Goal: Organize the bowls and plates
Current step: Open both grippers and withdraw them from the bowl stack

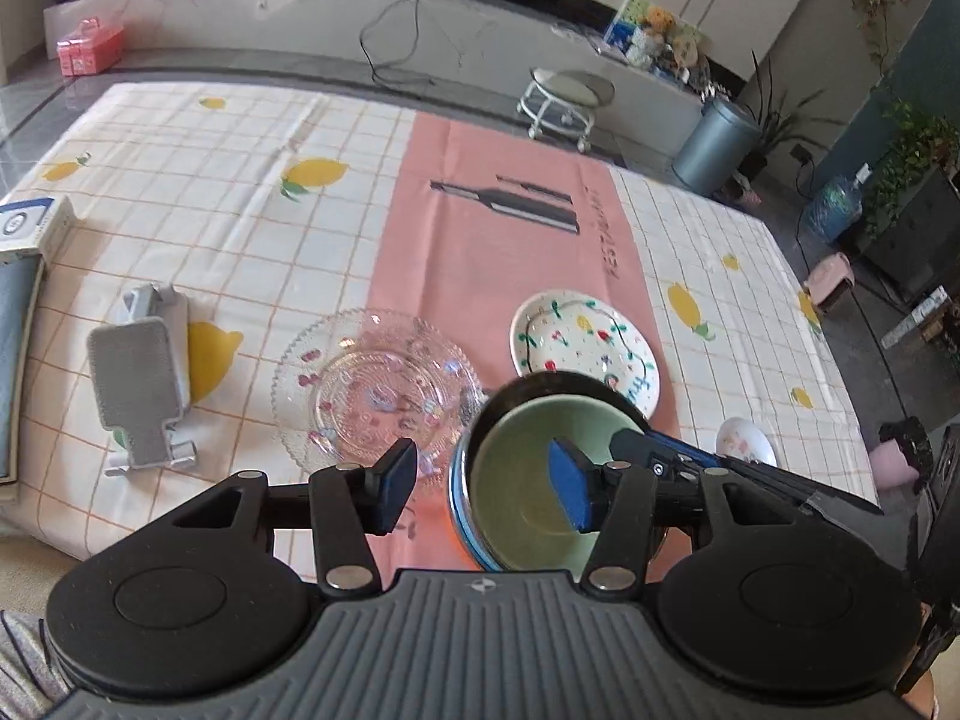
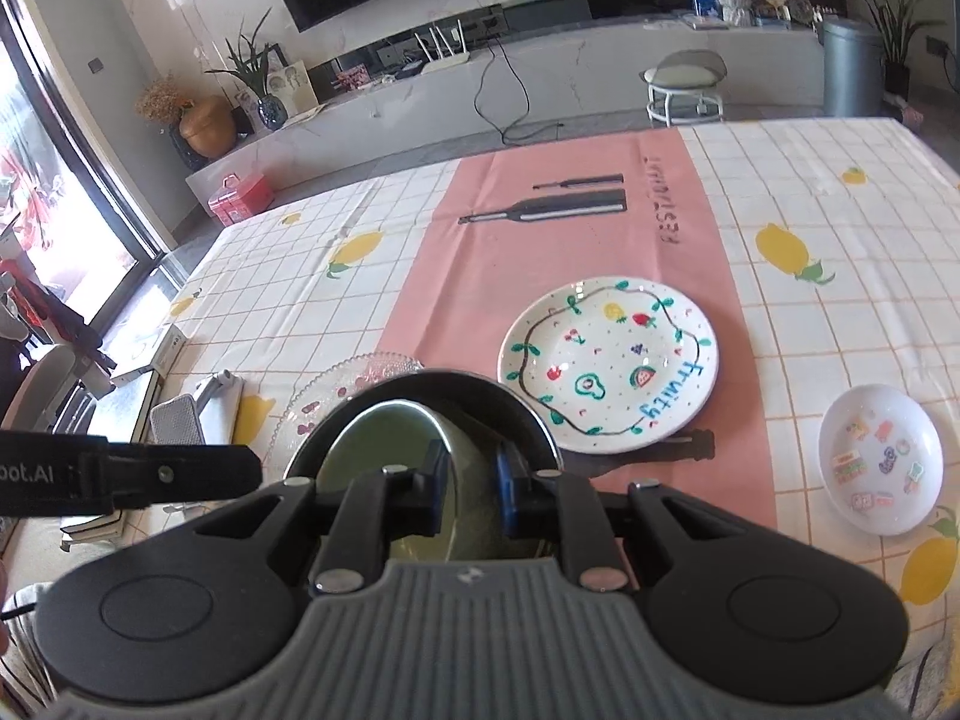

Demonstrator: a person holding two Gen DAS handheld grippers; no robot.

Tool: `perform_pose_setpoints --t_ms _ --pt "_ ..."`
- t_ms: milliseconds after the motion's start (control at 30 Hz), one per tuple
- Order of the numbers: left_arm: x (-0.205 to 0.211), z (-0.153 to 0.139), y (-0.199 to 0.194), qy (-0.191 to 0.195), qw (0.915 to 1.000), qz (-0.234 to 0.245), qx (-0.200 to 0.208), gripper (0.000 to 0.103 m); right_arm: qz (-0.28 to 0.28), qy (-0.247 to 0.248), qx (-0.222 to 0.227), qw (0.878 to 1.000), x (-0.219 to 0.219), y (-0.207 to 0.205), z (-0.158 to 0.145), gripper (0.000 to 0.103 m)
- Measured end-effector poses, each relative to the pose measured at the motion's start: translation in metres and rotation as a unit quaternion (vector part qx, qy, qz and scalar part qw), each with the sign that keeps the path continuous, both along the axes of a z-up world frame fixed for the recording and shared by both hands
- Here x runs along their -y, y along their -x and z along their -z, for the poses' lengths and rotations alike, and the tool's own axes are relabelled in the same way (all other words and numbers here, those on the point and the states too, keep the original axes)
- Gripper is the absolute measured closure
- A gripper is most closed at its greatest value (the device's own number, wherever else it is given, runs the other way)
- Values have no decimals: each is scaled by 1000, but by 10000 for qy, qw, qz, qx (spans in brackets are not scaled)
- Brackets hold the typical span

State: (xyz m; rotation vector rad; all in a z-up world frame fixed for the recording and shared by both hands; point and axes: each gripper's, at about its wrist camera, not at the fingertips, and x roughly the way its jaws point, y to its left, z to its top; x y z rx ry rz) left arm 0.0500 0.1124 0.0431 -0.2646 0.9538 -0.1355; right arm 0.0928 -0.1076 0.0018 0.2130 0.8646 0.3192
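— What does the left wrist view show?
— The left tool (image 1: 486, 483) is spread wide, holding nothing, above the green bowl (image 1: 528, 480), which sits inside a dark bowl (image 1: 540, 387) beside the glass plate (image 1: 372, 390) on the bench (image 1: 240, 228).
— And the right wrist view?
— The right tool (image 2: 471, 495) pinches the green bowl's (image 2: 384, 438) wall; the fruit plate (image 2: 609, 363) and small white dish (image 2: 879, 459) lie near.

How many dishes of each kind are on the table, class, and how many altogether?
Clear glass plate: 1
White fruit-painted ceramic plate: 1
Small white sticker-patterned dish: 1
Pale green bowl, gripped by the right claw: 1
Dark bowl under it: 1
Total: 5
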Motion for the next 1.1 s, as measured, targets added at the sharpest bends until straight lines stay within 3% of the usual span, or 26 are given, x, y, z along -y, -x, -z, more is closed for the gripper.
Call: perform_pose_setpoints --t_ms 167,367,667,967,1100 --pt "-15 -8 15 202 9986 -319 362 39 -35 531 455 9975 -9 9 -11 88" --pt "-20 2 15 66 9987 -441 255 39 -68 604 324 9976 -14 6 3 92" --pt "-18 13 16 113 9984 -528 182 39 -99 80 529 9985 2 12 -12 92" --pt "-4 -4 29 213 9973 -656 264 38 147 -56 698 9974 25 22 -28 89" --pt "-1 -11 34 514 9952 -791 263 38 317 -189 563 9977 39 38 -32 89"
